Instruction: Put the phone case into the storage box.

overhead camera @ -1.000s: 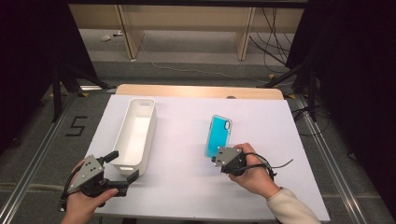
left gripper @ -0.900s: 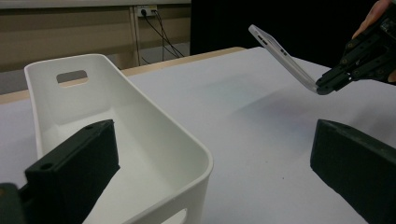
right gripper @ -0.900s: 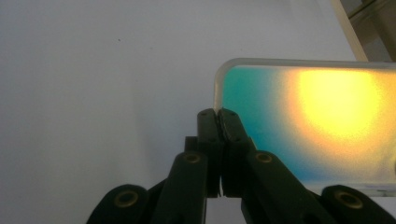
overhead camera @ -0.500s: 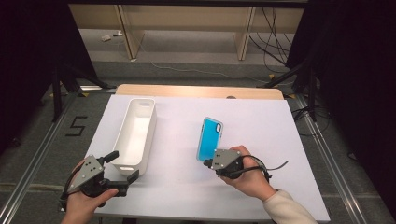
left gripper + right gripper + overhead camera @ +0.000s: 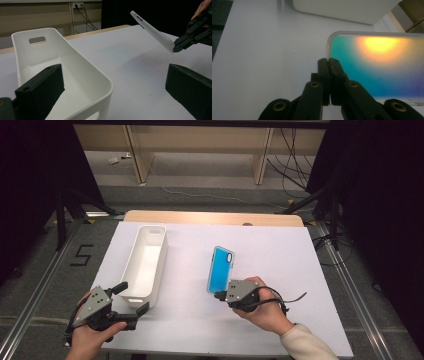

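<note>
Phone case sits clamped at its near edge in my right gripper, tilted up off the white table, blue face toward the camera in the high view. It hangs right of the white bin, well apart from it. My left gripper rests at the bin's near end, one jaw over the rim and the other outside the wall.

In the left gripper view, my jaws stand wide apart, nothing pressed between them: one inside the bin, the other out over the table. Farther off, the case slants in the air, white back showing, its low corner pinched by the right gripper.

In the right gripper view, my jaws are closed on the case at its edge, its face glowing teal and orange. The bin lies beyond.
</note>
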The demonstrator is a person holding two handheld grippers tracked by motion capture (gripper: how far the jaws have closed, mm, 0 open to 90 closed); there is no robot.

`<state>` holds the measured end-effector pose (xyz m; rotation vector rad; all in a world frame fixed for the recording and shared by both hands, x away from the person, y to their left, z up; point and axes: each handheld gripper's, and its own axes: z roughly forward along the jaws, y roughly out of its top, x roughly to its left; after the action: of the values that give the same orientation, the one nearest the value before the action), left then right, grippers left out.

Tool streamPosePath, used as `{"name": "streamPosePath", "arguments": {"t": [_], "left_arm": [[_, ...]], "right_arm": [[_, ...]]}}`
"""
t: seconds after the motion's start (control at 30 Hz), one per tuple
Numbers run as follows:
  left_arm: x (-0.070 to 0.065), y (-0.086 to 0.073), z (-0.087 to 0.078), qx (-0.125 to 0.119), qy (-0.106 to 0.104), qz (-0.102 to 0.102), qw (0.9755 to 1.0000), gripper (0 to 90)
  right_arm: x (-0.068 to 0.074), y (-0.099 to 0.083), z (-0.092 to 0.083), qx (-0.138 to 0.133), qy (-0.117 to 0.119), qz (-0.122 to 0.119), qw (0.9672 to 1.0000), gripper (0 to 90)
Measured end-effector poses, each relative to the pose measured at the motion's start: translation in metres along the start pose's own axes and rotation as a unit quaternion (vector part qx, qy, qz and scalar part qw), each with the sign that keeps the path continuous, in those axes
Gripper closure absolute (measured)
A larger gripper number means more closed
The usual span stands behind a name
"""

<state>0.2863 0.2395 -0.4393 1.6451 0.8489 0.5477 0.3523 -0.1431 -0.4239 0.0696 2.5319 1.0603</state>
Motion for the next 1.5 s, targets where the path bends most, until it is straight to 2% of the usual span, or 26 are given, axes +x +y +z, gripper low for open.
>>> {"name": "streamPosePath", "arguments": {"t": [0.4,0.63,0.97,1.07,1.27,1.5], "left_arm": [[0.0,0.002,0.0,-0.005,0.001,-0.003,1.0,2.1],[-0.001,0.008,0.005,-0.013,-0.005,-0.016,0.9998,2.7],[0.004,0.02,0.02,-0.017,-0.027,-0.043,0.9986,4.6],[0.005,0.028,0.027,-0.018,-0.031,-0.041,0.9985,4.7],[0.002,0.044,0.045,-0.012,-0.04,-0.025,0.9988,5.1],[-0.002,0.055,0.066,-0.003,-0.044,-0.016,0.9989,7.9]], "right_arm": [[0.0,0.003,-0.001,-0.012,0.003,0.008,0.9999,89.5],[0.002,0.008,0.002,-0.011,0.016,0.004,0.9998,89.5],[0.002,0.011,0.004,-0.016,0.014,0.0,0.9998,89.5],[0.003,0.012,0.005,-0.016,0.015,0.001,0.9998,89.5],[0.004,0.014,0.007,-0.018,0.015,-0.003,0.9997,89.5],[0.006,0.015,0.008,-0.019,0.015,-0.008,0.9997,89.5]]}}
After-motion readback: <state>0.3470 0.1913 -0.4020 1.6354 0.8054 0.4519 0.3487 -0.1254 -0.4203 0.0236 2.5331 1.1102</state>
